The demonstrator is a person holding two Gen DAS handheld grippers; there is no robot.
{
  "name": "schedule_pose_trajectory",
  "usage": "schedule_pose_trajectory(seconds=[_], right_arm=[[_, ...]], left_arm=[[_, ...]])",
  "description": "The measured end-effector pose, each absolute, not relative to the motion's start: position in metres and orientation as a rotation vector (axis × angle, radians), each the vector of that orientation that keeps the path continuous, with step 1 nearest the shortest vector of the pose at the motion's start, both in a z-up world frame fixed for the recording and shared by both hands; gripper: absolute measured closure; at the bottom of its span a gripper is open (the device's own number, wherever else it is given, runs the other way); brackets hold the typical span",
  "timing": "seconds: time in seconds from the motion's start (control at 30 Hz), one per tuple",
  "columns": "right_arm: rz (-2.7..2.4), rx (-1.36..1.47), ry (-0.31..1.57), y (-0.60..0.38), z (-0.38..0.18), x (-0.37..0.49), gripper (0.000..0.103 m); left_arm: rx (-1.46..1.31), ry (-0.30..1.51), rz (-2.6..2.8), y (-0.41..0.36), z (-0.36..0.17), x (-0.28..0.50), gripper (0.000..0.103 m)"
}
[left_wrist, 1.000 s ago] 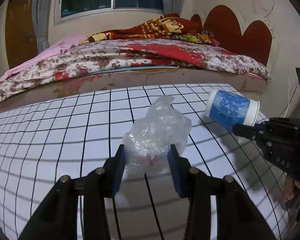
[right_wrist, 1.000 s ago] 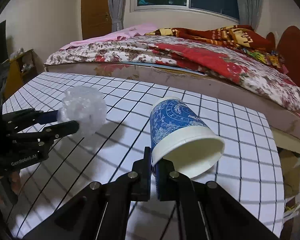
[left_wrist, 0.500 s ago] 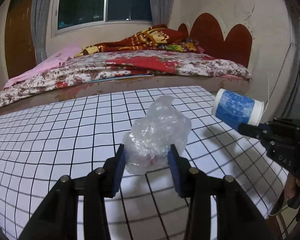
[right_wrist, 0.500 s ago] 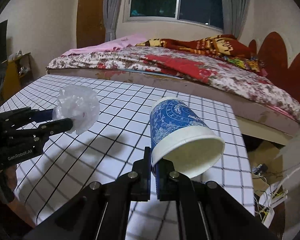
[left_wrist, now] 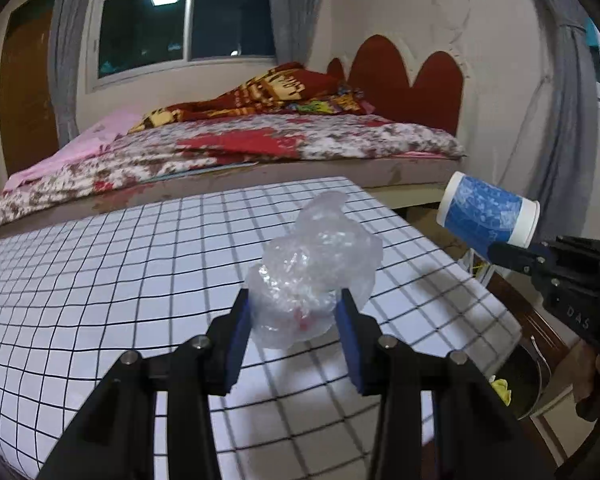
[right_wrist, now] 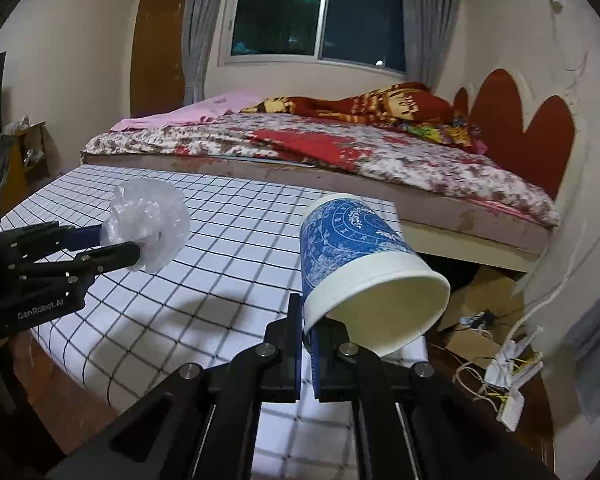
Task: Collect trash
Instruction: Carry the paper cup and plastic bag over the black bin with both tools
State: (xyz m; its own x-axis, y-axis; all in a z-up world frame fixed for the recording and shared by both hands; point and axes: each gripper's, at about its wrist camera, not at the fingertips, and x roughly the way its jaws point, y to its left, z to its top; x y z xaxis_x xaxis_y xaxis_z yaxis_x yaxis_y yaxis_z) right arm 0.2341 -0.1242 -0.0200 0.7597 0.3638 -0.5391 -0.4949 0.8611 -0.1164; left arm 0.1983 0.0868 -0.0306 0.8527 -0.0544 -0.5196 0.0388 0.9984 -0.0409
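My left gripper (left_wrist: 296,320) is shut on a crumpled clear plastic bag (left_wrist: 316,268) and holds it above the checked table (left_wrist: 100,280). My right gripper (right_wrist: 308,336) is shut on the rim of a blue paper cup (right_wrist: 356,252), which lies tilted with its open mouth toward the camera. The cup (left_wrist: 488,216) and right gripper (left_wrist: 512,254) show at the right of the left wrist view, past the table's right edge. The bag (right_wrist: 148,220) and left gripper (right_wrist: 120,246) show at the left of the right wrist view.
A bed (right_wrist: 340,152) with a floral cover stands behind the table. A dark metal bin (left_wrist: 520,384) with something yellow in it sits low beside the table's right edge. Cardboard, cables and a power strip (right_wrist: 508,396) lie on the floor at the right.
Both grippers have risen and drawn back toward the table's right edge with the bag and cup still held. The bin and the floor clutter have come into view.
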Motion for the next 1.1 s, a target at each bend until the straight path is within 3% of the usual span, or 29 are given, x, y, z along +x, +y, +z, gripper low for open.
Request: schedule_pose_trajectory(seconds=[1.1], right_arm=[[0.203, -0.158, 0.526, -0.308, -0.034, 0.159, 0.099]], left_arm=[[0.079, 0.545, -0.366, -0.104, -0.039, 0.178, 0.060]])
